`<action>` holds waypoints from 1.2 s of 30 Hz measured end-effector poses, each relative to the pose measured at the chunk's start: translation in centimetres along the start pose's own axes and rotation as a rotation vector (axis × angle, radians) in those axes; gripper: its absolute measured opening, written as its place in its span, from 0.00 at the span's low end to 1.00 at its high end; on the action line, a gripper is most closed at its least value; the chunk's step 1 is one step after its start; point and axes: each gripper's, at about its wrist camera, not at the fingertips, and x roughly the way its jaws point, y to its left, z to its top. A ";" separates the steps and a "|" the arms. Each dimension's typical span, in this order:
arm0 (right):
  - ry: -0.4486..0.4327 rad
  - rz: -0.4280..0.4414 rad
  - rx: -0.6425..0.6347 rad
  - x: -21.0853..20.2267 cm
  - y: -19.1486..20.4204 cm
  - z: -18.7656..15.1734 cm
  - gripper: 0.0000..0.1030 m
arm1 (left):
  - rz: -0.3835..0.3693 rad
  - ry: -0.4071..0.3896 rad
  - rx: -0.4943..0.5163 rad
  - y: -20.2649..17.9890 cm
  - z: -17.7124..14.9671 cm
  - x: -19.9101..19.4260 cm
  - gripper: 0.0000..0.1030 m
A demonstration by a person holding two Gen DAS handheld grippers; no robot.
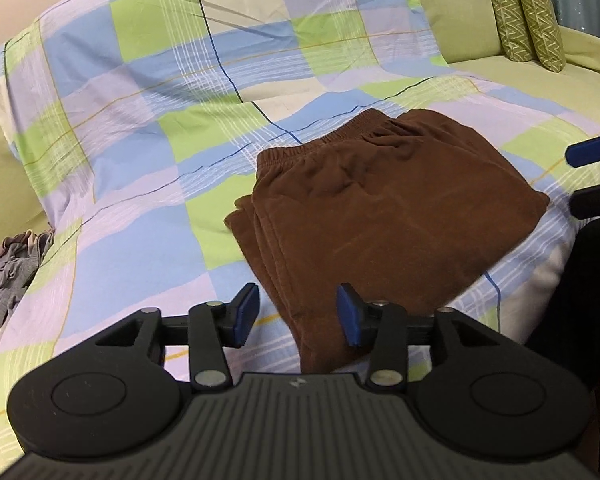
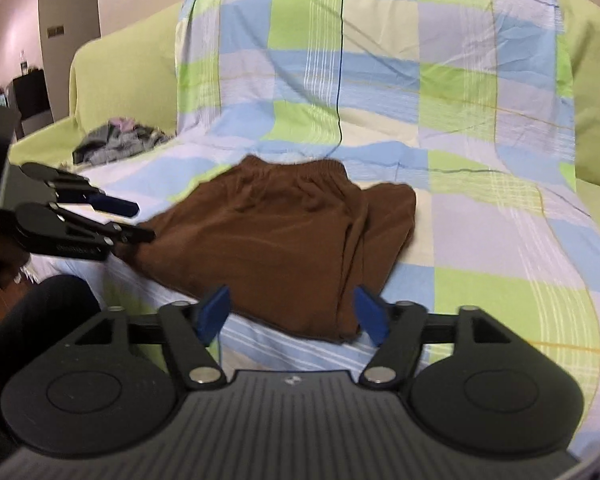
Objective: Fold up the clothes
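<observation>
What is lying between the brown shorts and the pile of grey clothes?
Only bare checked sheet lies between the brown shorts and the grey clothes, shown in the right wrist view.

One garment, two cushions, one heap

One folded brown elastic-waist shorts (image 1: 384, 208); two green zigzag-patterned throw cushions (image 1: 528, 16); one checked blue-green sheet (image 1: 147, 168); one grey crumpled clothes pile (image 2: 115, 144).

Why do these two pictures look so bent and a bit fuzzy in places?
Both wrist views are fisheye: the checked sheet bows outward and the corners go dark. The right wrist view is softer, the brown trousers smeared. In the left wrist view the trousers' waistband is fairly crisp. Lighting is dim and even, no glare.
</observation>
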 end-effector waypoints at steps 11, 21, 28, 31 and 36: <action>0.036 0.000 -0.034 -0.1 2.1 0.1 0.74 | -0.008 -0.020 -0.016 0.5 -0.9 -0.9 0.53; 0.067 -0.029 -0.095 0.7 2.9 0.1 0.75 | -0.040 -0.144 0.315 -2.1 -2.9 -3.6 0.54; 0.091 -0.055 -0.227 2.1 4.5 -0.1 0.75 | 0.062 -0.154 0.761 -6.4 -4.7 -1.7 0.54; 0.111 -0.073 -0.304 3.2 5.1 -0.4 0.75 | 0.074 -0.155 0.819 -6.9 -4.4 -0.4 0.54; 0.124 -0.049 -0.328 4.7 5.3 -0.5 0.75 | 0.029 -0.129 0.756 -6.7 -3.5 0.8 0.57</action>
